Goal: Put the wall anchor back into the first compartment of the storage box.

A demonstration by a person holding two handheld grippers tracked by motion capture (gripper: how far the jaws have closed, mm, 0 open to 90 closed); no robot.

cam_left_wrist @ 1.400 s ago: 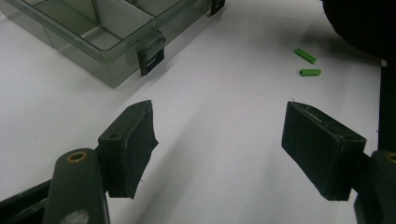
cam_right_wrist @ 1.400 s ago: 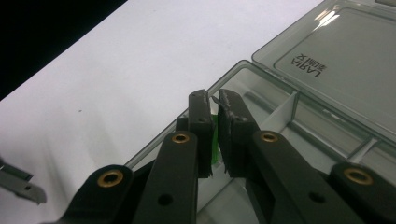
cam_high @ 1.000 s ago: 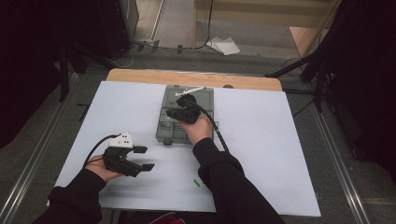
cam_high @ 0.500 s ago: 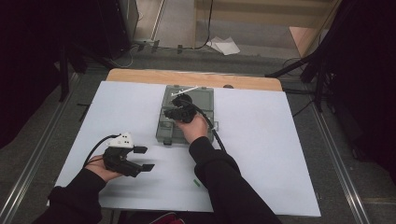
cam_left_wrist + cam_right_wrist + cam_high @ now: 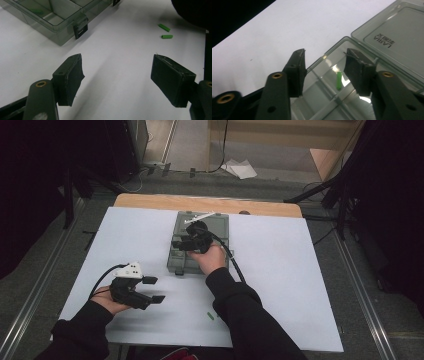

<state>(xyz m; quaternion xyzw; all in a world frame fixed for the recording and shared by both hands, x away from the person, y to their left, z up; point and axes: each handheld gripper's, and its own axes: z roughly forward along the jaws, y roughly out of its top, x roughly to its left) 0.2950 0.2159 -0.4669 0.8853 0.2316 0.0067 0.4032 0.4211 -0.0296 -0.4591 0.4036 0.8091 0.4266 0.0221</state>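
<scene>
A clear grey compartment box (image 5: 176,264) lies open at mid-table, its lid (image 5: 392,32) flat on the far side. My right gripper (image 5: 176,245) hovers over the box's left part, jaws open. In the right gripper view a small green stick (image 5: 339,80) lies in a compartment below the gap between the jaws of that gripper (image 5: 327,60), untouched. My left gripper (image 5: 155,290) rests open on the white table at the front left. Its own view (image 5: 117,67) looks past a box corner (image 5: 57,22) toward two green sticks (image 5: 164,27) on the table.
The white sheet (image 5: 290,280) covers the table, with a wooden strip (image 5: 150,201) along the far edge. One green stick (image 5: 211,316) lies near the right forearm. A black latch (image 5: 80,29) hangs at the box's front. Dark stands flank the table.
My right gripper has shifted slightly left over the box. The left gripper has stayed in place.
</scene>
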